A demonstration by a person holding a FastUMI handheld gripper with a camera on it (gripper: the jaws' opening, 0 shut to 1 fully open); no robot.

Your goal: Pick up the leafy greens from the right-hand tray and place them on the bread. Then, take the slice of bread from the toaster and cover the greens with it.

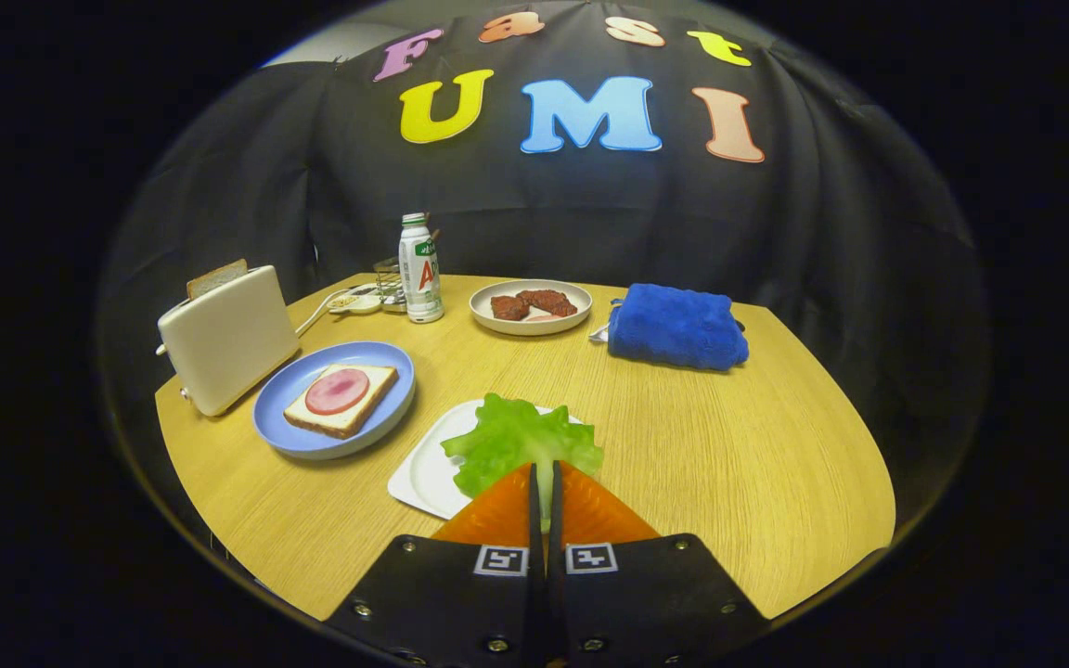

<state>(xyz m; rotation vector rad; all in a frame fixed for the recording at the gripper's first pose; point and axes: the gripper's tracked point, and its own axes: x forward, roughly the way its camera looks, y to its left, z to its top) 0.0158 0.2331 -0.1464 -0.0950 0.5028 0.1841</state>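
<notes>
Far to the tongs' left, bread (217,276) waits in the toaster (226,338); nearer, the blue plate (279,415) holds the ham-topped slice (341,399). My tongs (544,475) look clenched on the lettuce (518,442) over its white tray (423,475); it's limp, light and tearable, so I'd pinch near its thick edge.

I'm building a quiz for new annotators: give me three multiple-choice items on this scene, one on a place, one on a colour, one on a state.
1. Where does the slice of white bread topped with a round pink ham slice lie?
A. on the round blue plate
B. on the folded blue towel
C. in the cream toaster

2. What colour is the leafy lettuce?
A. red
B. green
C. white

3. How do the gripper fingers stand?
A. wide open
B. nearly closed with lettuce between them
C. around the bottle

Answers: 1 A, bread sits on the plate; 2 B, the leaf is green; 3 B, a narrow gap with green in it.
</notes>
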